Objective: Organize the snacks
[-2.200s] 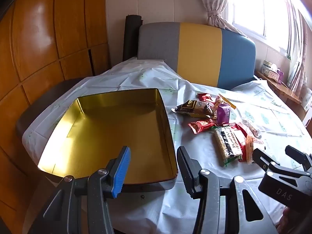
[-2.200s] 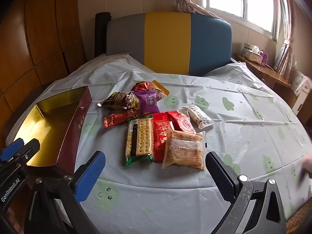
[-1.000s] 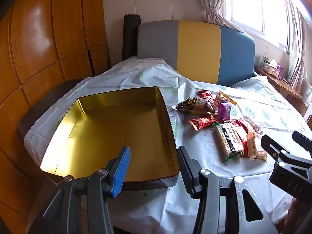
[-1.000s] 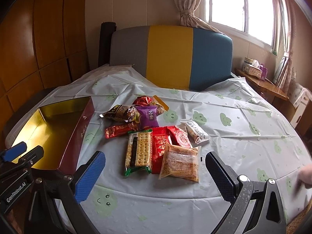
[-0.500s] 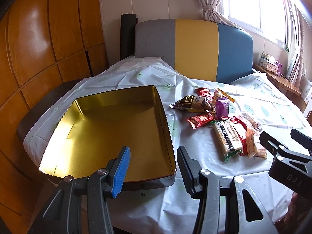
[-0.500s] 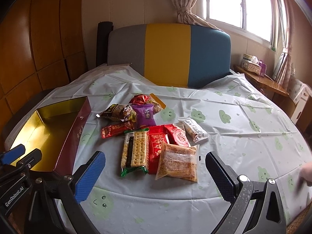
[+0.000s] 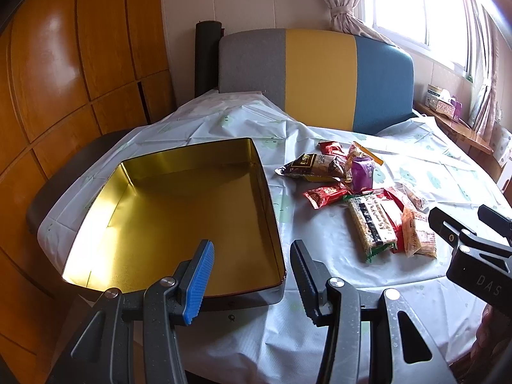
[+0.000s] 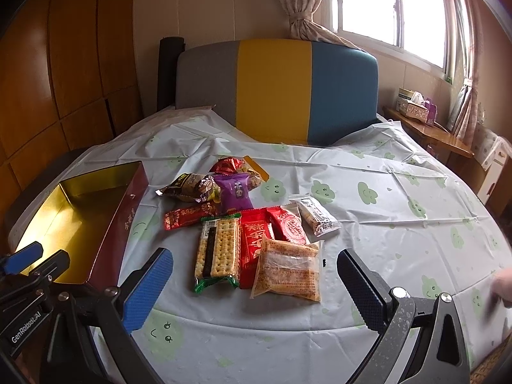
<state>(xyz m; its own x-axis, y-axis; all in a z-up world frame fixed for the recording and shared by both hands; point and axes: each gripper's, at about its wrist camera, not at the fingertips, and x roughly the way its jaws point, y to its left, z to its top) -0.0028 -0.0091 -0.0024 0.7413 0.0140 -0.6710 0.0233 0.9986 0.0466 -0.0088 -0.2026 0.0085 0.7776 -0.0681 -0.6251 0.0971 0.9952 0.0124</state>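
Observation:
A gold-lined tin box [image 7: 179, 204] [image 8: 121, 220] sits empty at the table's left. Right of it lies a heap of several snack packets: a cracker pack [image 8: 217, 249] [image 7: 371, 224], a clear bag of crisp squares [image 8: 288, 268], red packets [image 8: 272, 227], a purple pouch [image 8: 235, 192] and a dark packet [image 8: 190, 185]. My left gripper [image 7: 252, 275] hovers open over the tin's near right corner, holding nothing. My right gripper [image 8: 252, 284] stands wide open just short of the cracker pack and clear bag, empty.
A cloud-print tablecloth [image 8: 384, 198] covers the round table. A grey, yellow and blue chair back [image 8: 275, 89] stands behind it. Wooden panels [image 7: 64, 64] line the left wall. A side shelf with a tissue box [image 8: 412, 104] is at right. A hand's edge [image 8: 502, 284] shows at right.
The right gripper has edged slightly closer to the snack heap. The left gripper holds over the tin's corner. Both stay open and empty.

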